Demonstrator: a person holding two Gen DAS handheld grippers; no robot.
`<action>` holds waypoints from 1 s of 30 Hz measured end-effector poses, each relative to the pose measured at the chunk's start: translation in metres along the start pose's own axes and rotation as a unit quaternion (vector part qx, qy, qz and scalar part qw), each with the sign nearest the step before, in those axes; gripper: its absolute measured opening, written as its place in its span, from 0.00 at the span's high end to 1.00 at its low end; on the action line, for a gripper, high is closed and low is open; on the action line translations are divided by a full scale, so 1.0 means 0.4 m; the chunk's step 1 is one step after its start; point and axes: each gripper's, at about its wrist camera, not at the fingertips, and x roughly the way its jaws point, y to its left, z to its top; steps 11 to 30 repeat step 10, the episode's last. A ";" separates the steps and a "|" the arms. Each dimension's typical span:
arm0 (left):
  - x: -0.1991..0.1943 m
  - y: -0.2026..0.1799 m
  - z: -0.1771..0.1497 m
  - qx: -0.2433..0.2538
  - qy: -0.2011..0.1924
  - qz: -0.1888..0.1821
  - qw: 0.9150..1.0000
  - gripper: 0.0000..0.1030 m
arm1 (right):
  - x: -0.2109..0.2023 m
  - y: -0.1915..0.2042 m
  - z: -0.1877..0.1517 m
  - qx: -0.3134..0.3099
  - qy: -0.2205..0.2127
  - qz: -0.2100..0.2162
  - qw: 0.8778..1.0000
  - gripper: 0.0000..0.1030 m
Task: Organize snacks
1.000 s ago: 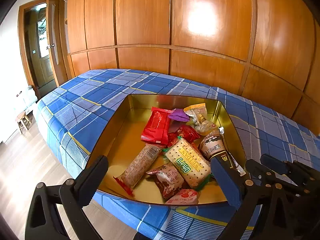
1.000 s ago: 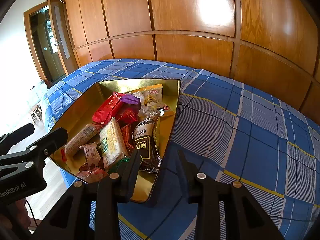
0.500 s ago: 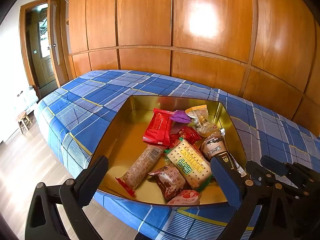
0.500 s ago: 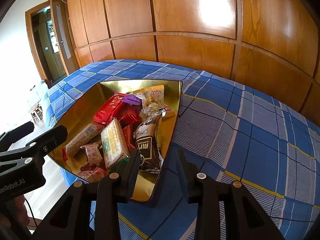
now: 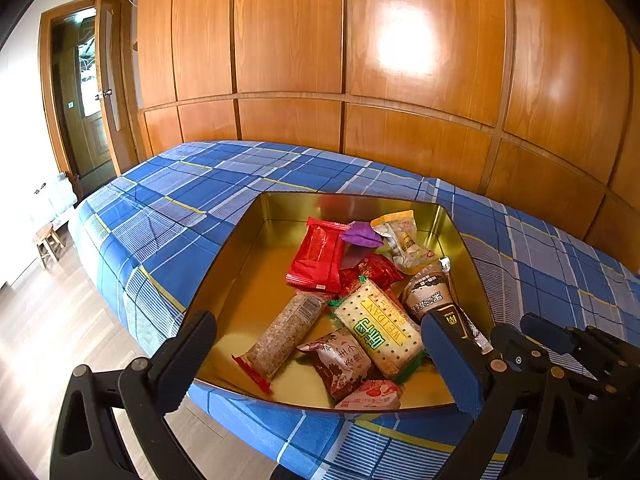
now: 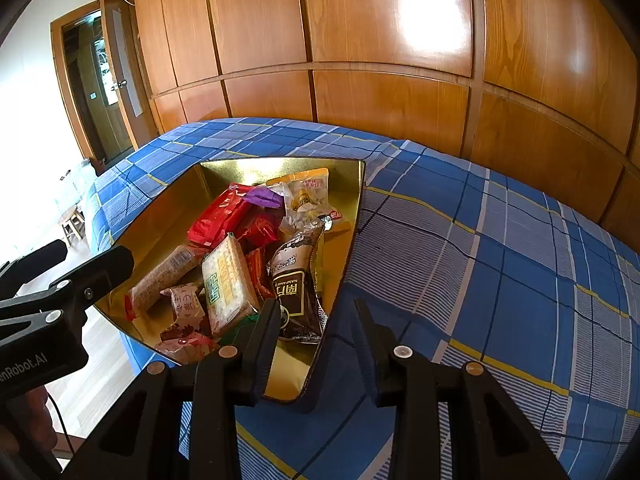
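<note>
1. The left gripper point(image 5: 316, 356) hovers at the near edge of the bed point(image 5: 168, 216), its fingers point(image 5: 188, 356) spread wide with nothing between them; they frame the near rim of the gold tin point(image 5: 224, 276).
2. The right gripper point(image 6: 316, 336) hangs over the tin's near right corner, fingers point(image 6: 264, 340) narrow, a small gap between them and nothing in it. The tin wall shows in that gap, but the fingers look clear of it.
3. All the snacks I can see already lie in the tin, heaped toward its right half; the left half is bare gold. None lies on the bedcover in either view.
4. Nearest the rim: a pink pack point(image 5: 370, 396), a brown-red pack point(image 5: 340, 360) with Chinese print I cannot read, and a long grain bar point(image 5: 286, 332).
5. Next, the cracker pack point(image 5: 380, 330), its yellow label reading "WEIDAN". Beside it, the dark sachet point(image 6: 298, 280) reads "NANFANG" under large Chinese characters.
6. Further in: a red pack point(image 5: 318, 256), a purple wrapper point(image 5: 360, 234) and a pale pouch point(image 5: 402, 236) at the far right.
7. Judgement: collecting looks done, or nearly so. What is left is tidying the heap or a halt; the next move calls for picking one pack, likely the sachet nearest the right fingers, and opening those fingers wider first.
8. The left gripper's body bears "enRobot.AI", cut off at the picture's edge.
</note>
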 end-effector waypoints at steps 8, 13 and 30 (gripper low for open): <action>0.004 -0.006 -0.003 0.004 0.000 -0.012 1.000 0.00 | 0.002 -0.006 -0.003 0.002 0.001 0.000 1.000 0.64; 0.003 -0.006 -0.001 0.003 -0.003 -0.013 1.000 0.00 | -0.001 -0.017 0.000 0.006 -0.002 -0.001 1.000 0.64; 0.003 -0.006 -0.001 0.003 -0.003 -0.013 1.000 0.00 | -0.001 -0.017 0.000 0.006 -0.002 -0.001 1.000 0.64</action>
